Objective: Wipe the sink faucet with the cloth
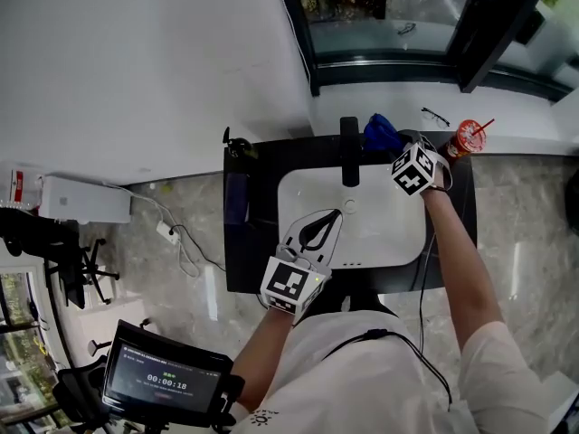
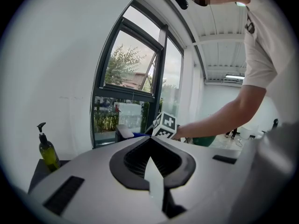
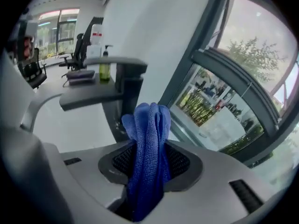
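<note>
The right gripper (image 1: 391, 148) is clamped on the blue cloth (image 3: 148, 148), which bunches up between its jaws just beside the black faucet (image 1: 349, 152); it may be touching the faucet, but that is hard to tell. The left gripper (image 2: 152, 140) hovers over the white sink (image 1: 398, 233) in the black surface (image 1: 249, 260), jaws closed and empty.

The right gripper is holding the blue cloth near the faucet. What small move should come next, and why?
Probably slide the right gripper sideways until the cloth presses on the faucet. Its jaws are clamped on the cloth, which bunches past the tips, and the head view shows it just beside the black faucet, apparently not yet touching. The left gripper hangs shut over the sink.
</note>
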A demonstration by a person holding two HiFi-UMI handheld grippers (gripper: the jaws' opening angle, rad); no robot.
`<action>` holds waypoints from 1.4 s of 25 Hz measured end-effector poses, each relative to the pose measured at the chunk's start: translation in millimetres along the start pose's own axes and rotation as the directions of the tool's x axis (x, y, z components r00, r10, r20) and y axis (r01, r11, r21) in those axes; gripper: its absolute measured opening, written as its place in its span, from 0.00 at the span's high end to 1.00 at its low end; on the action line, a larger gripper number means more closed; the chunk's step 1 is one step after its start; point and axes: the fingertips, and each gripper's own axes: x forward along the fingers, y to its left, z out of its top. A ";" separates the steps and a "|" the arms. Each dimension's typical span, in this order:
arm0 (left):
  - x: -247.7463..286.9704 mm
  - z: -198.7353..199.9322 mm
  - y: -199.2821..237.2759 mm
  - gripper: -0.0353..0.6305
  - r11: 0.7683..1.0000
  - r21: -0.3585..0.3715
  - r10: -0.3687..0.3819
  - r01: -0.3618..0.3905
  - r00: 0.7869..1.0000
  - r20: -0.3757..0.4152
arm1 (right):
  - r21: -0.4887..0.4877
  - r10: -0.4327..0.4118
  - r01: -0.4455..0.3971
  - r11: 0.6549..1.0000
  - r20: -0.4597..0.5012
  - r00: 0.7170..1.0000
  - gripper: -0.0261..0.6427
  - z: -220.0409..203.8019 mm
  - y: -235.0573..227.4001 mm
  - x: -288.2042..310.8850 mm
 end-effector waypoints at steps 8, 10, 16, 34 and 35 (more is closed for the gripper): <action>-0.9 -3.3 1.0 0.96 1.000 -0.014 0.007 -0.007 1.000 0.001 | -0.192 0.092 -0.123 0.974 -0.162 0.983 0.74 -21.6 62.2 44.0; -2.0 -6.6 0.7 0.96 1.000 -0.018 0.007 -0.007 1.000 -0.002 | -0.184 0.103 -0.122 0.975 -0.113 0.988 0.74 -10.2 62.1 39.7; -0.7 -6.4 0.1 0.96 1.000 -0.021 0.003 -0.003 1.000 -0.003 | -0.119 0.089 -0.077 0.990 0.093 0.992 0.74 27.6 37.6 -3.0; -8.5 -3.7 -14.6 0.96 1.000 0.019 0.011 -0.011 1.000 0.006 | 0.135 0.135 -0.167 0.977 0.219 0.966 0.74 -15.9 42.9 -57.6; -9.3 -4.9 -13.2 0.96 1.000 0.018 0.014 -0.015 1.000 0.005 | 0.123 0.180 -0.205 0.971 0.186 0.966 0.74 -24.8 55.3 -50.5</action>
